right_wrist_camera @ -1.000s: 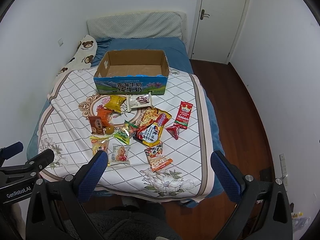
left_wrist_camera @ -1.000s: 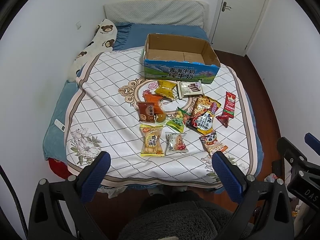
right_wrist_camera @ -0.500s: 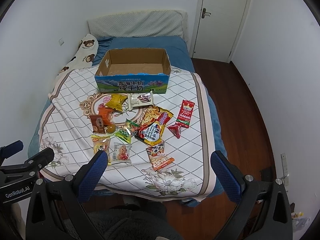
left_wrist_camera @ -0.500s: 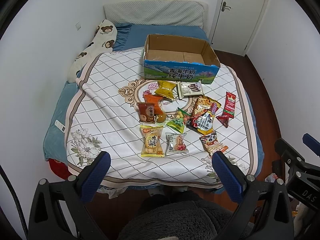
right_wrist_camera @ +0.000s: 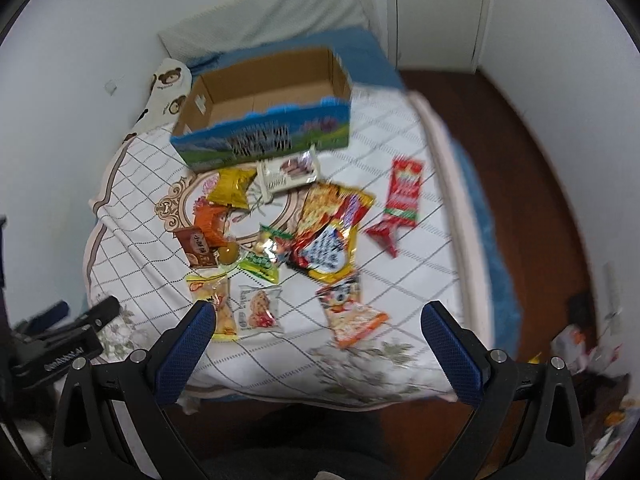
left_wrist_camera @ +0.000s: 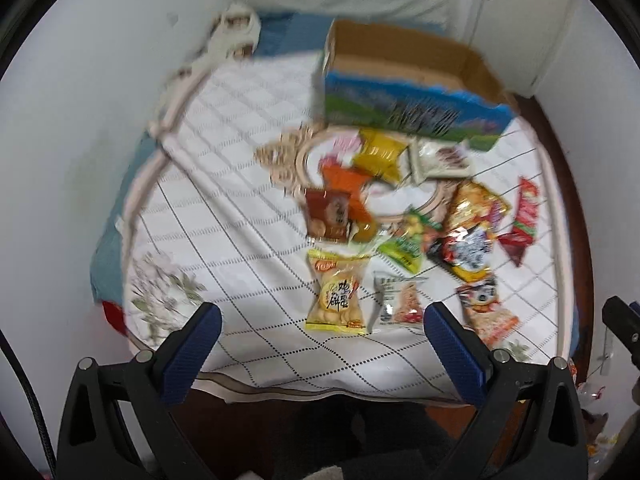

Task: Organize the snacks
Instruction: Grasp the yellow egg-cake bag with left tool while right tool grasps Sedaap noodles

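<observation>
Snack packets lie scattered on the white quilted bedspread, in a loose cluster just in front of the open cardboard box, which sits farther up the bed with nothing visible inside. Nearest the bed's foot edge: yellow cracker packet, small white packet just beside it, orange-red packet to the right. Middle: brown packet touching orange packet, green packet, big multicolour chip bag. By the box: yellow packet and white chocolate-bar packet. Red sachet off to the right, apart. Left gripper released, jaws wide, holding nothing, over the bed's foot edge. Right gripper likewise spread and empty. Both views motion-blurred.
</observation>
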The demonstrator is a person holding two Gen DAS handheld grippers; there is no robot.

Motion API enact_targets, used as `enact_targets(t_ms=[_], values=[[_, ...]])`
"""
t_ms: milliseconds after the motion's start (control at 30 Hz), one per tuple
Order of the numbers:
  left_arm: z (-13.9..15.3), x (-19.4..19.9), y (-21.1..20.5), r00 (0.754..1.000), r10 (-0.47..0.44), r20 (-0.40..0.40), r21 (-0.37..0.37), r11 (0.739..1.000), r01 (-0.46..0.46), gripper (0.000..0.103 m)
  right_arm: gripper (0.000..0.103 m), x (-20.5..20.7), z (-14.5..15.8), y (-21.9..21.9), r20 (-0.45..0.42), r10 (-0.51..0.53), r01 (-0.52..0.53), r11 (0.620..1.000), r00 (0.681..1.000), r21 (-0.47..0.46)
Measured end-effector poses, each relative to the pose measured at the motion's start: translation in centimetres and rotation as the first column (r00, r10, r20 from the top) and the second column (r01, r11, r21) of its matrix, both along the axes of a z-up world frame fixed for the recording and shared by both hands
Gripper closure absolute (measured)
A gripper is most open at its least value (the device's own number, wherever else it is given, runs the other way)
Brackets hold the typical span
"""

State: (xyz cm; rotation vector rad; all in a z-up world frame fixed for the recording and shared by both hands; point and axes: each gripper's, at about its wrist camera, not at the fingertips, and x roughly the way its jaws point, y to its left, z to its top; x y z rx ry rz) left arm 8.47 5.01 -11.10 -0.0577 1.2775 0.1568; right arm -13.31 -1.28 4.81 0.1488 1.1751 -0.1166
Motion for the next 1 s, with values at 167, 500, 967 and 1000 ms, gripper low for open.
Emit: enact_targets(t_ms=[167, 500, 967, 1000], values=[[-7.2, 3.3, 1.1, 0.992, 0.057, -0.115, -0.027, 0.998, -0.060, 0.001, 0.000, 5.1, -7.2, -1.1, -0.070, -0.038, 0.042, 0.998, 0.997, 0.050], [-18.8, 6.7, 1.9, 0.937, 0.070, -0.342, -0.029, 0.996, -0.085, 0.002, 0.000, 13.8, -17.0, -1.0, -0.201, -0.008, 0.014, 0.999, 0.980, 0.029], [-25.0, 6.9, 1.3, 0.911, 0.054, -0.408, -0.075, 0.993, -0.092, 0.053, 0.000, 20.2, -25.4, -2.8, -0.323, -0.134, 0.138, 0.990, 0.937, -0.011], [-24.4, 7.1, 1.0, 0.914, 0.051, -0.402, -0.071, 0.994, -0.086, 0.054, 0.000, 20.4, -25.8, -3.0, -0.331, -0.146, 0.153, 0.988, 0.932, -0.005]])
